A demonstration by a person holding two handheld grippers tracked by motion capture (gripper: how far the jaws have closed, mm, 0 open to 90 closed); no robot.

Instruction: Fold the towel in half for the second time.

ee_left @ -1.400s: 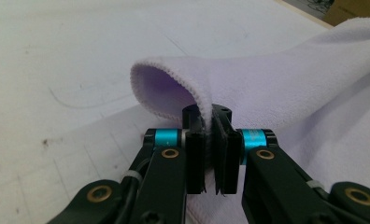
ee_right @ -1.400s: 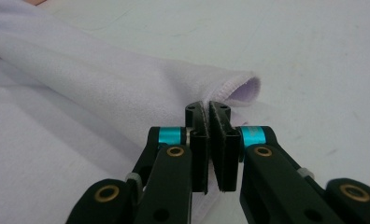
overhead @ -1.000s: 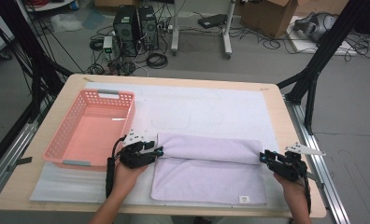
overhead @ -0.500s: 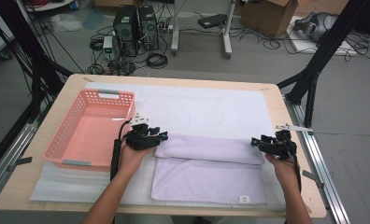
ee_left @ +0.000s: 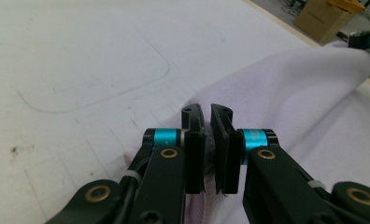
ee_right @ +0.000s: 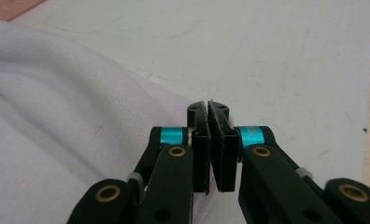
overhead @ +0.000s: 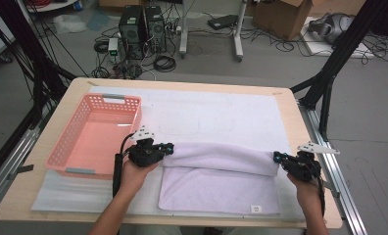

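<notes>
The lilac towel (overhead: 216, 183) lies near the counter's (overhead: 182, 85) front edge, half folded, the left gripper (overhead: 166, 148) and right gripper (overhead: 278, 157) each pinching 1 corner with narrow fingers, bare mat ahead, and the pink basket (overhead: 96, 137) just left.

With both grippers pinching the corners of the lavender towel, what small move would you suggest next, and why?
Probably carry both corners farther forward together, then lower them. The left gripper and right gripper each hold a corner of the lavender towel clamped between their jaws, and the lifted edge lies rolled over mid-towel, so the fold looks unfinished, with bare white mat ahead.
</notes>
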